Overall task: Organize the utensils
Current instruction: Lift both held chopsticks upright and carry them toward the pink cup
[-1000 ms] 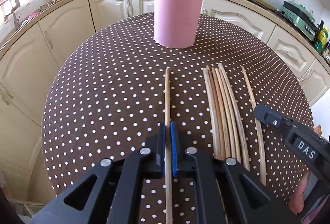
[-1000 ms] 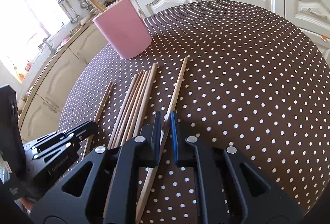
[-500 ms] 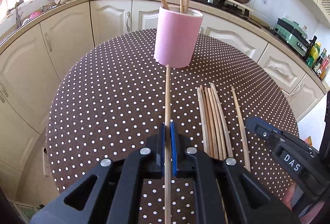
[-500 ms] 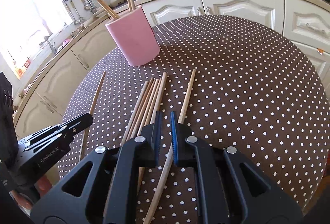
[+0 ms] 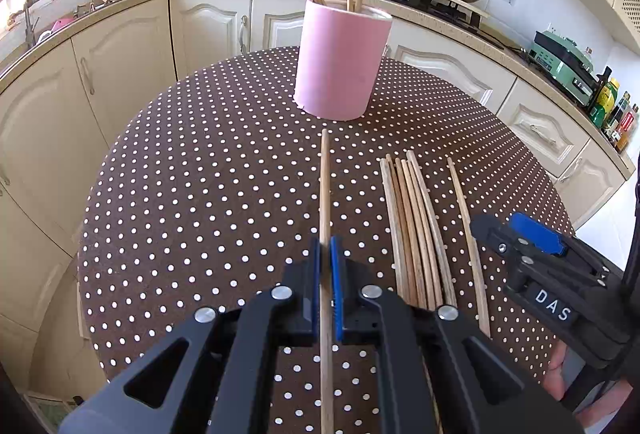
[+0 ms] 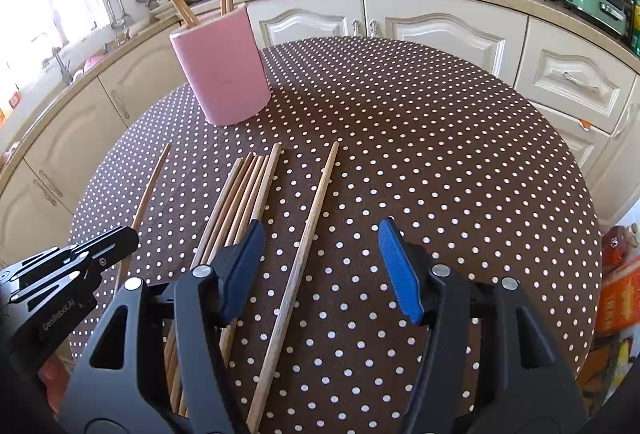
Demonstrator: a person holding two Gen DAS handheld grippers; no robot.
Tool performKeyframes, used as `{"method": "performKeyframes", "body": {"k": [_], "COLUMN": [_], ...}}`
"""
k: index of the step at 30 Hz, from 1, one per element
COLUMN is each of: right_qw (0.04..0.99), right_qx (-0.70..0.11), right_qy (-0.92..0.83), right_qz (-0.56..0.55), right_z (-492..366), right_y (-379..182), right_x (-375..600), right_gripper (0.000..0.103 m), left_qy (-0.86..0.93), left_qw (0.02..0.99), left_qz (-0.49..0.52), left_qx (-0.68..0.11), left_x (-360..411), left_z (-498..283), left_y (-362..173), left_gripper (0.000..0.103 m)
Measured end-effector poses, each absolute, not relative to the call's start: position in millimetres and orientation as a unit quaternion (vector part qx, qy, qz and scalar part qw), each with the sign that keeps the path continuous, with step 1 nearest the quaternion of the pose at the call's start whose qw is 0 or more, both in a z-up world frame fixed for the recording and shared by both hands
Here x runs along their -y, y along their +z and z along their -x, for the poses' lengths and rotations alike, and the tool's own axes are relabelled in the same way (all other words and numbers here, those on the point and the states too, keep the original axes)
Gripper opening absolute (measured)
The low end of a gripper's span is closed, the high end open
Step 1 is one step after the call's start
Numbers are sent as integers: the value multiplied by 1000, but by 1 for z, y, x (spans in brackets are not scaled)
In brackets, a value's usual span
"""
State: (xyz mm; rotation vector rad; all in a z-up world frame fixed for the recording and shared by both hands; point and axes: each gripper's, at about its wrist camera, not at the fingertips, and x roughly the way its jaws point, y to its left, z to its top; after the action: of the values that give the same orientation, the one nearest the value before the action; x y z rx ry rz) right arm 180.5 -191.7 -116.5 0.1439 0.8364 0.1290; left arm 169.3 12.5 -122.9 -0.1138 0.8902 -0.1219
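Left hand-held gripper [image 5: 326, 254] pinches a slim, pale wooden chopstick [image 5: 325, 186]; right hand-held gripper [image 6: 320, 266] is opening.

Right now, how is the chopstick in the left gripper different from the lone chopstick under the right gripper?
The left gripper is clamped shut on its chopstick; the right gripper is opening, its pads clear of the lone chopstick. The left one aims at the pink cup; the other lies flat on the dotted tablecloth. Both are plain wooden sticks.
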Motion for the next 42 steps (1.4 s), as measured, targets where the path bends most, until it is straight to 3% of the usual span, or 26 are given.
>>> {"method": "performKeyframes", "body": {"k": [5, 12, 17, 25, 32, 35, 36, 42], "right_qw": [905, 901, 899, 929, 916, 909, 910, 899], "right_qx": [-422, -431, -429, -356, -393, -411, -411, -437], "right_qy": [44, 46, 69, 65, 60, 47, 43, 26], "right_qz": [-33, -8, -59, -80, -50, -44, -41, 1], "right_z": [-191, -197, -198, -181, -190, -192, -192, -199], "right_y": [-123, -128, -130, -97, -104, -114, -116, -131], "right_x": [181, 174, 191, 206, 199, 203, 203, 193], "right_gripper": [59, 10, 6, 6, 10, 35, 54, 55], "left_qy": [-63, -64, -67, -70, -75, -75, -75, -75], "left_qw": [897, 896, 897, 905, 912, 909, 908, 902], "left_qz": [63, 64, 67, 64, 59, 60, 60, 64], "left_qx": [-433, -434, -431, -415, -399, -405, -407, -421], "left_x": [-17, -24, -26, -24, -19, -19, -18, -17], "left_z": [-173, -176, -177, -180, -177, -177, -177, -179], "left_y": [-129, -132, -131, -118, -106, -109, -111, -121], "left_gripper": [6, 6, 6, 6, 6, 6, 6, 6]}}
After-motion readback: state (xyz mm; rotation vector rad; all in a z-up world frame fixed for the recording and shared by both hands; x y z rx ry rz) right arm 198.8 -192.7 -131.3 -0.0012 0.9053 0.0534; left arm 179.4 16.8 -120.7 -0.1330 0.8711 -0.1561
